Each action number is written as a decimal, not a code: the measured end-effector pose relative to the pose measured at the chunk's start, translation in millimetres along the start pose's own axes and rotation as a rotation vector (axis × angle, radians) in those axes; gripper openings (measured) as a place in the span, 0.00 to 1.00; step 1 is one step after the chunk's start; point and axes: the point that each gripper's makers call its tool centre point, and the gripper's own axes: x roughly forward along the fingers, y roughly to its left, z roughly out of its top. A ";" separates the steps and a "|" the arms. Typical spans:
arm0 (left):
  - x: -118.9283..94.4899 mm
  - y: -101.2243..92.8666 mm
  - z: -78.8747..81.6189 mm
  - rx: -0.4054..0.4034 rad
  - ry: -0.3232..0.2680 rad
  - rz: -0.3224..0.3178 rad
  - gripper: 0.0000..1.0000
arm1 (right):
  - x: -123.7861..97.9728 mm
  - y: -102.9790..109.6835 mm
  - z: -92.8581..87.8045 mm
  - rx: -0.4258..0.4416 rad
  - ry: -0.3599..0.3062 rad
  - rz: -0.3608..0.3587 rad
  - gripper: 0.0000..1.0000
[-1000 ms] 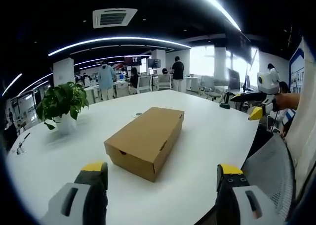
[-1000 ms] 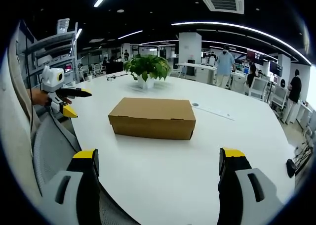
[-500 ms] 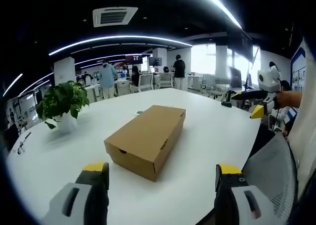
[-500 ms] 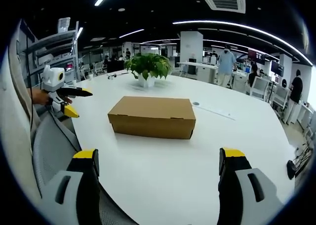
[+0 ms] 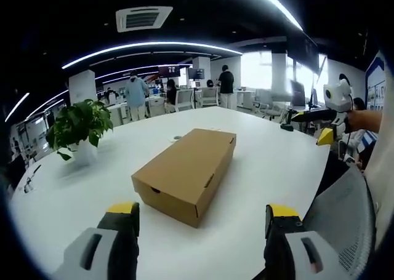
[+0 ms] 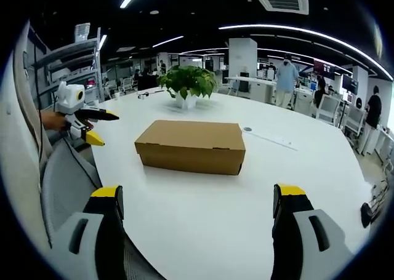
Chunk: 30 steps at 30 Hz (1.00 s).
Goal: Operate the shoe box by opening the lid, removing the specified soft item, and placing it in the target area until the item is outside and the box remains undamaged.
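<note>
Both the left gripper (image 5: 200, 215) and the right gripper (image 6: 197, 197) hang with jaws spread wide apart, gripping nothing, low over the near edge of the white table (image 6: 203, 212). Ahead of each, between its jaws and well apart from them, the closed cardboard shoe box (image 6: 191, 146) lies flat on the table. Beyond the box stands a potted plant (image 6: 186, 86), with office desks and standing people (image 5: 134, 95) far behind.

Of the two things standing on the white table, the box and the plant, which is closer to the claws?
The brown shoe box, lid shut, lies nearer both claws. The potted plant stands beyond it, farther across the table.
</note>
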 end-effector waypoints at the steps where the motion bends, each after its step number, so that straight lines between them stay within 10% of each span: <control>1: 1.0 0.4 -0.5 0.001 0.002 0.002 0.85 | 0.9 -0.8 1.1 -0.001 -0.004 0.004 0.96; 30: 35.1 18.9 -7.2 -0.049 0.020 0.074 0.67 | 41.1 -35.5 9.5 -0.079 0.000 0.114 0.85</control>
